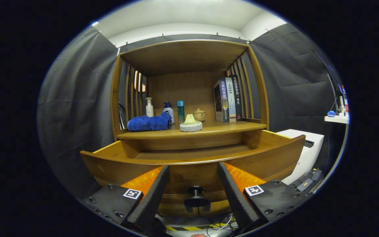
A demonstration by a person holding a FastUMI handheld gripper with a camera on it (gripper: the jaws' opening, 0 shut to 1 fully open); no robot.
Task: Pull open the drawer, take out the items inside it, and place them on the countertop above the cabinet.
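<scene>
- My gripper point(192, 171) sits level, facing the front of the drawer point(192, 164) square on, low against its front panel.
- My fingers point(155, 191) are spread wide apart, holding nothing; the panel fills the gap between them.
- One dark round knob point(195, 194) on the panel, between my fingers and nearer their base than their tips; neither finger touches it.
- Drawer is pulled out. The strip of its floor I can see past the front panel is bare; the part just behind the panel is hidden.
- Countertop point(222, 129) above the drawer, front edge: one blue towel point(149, 123) towards the left, one pale cone-shaped item on a round white base point(191, 124) at the middle.
- Behind those: three bottles point(169, 112) in a row, left of centre; one small lidded cup point(199, 114) beside them.
- Right end of countertop: three books point(228, 100) standing upright against the slatted side.
- One white box point(306, 154) beyond the drawer's right corner, off the cabinet.
</scene>
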